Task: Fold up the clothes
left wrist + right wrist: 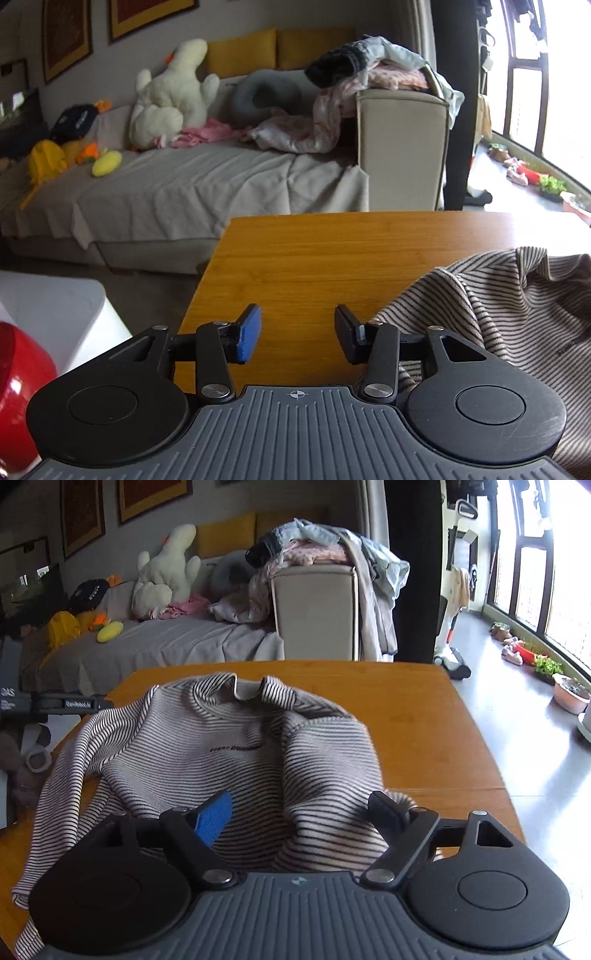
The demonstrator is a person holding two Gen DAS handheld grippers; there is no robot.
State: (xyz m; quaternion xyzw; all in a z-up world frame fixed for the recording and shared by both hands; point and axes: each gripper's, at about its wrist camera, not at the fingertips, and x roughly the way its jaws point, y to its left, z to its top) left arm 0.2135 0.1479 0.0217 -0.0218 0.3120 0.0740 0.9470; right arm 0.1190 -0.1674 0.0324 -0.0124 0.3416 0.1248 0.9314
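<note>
While the left gripper (297, 339) fingers spread over bare table (314, 258), right gripper (300, 818) apparently straddles the striped shirt (207, 746) unpinched

My left gripper (297, 338) had a grey ribbed plate with a small white crosshair mark in its middle. On each side of the plate sat a round black disc with a smooth circle inside. Black link arms with silver screws carried the fingers; one finger (249, 338) wore a blue pad, the other was plain black. My right gripper (300, 818) looked the same: grey ribbed plate, a small white mark, two black discs, silver screws, one blue-padded finger (213, 818) and one black finger.
</note>
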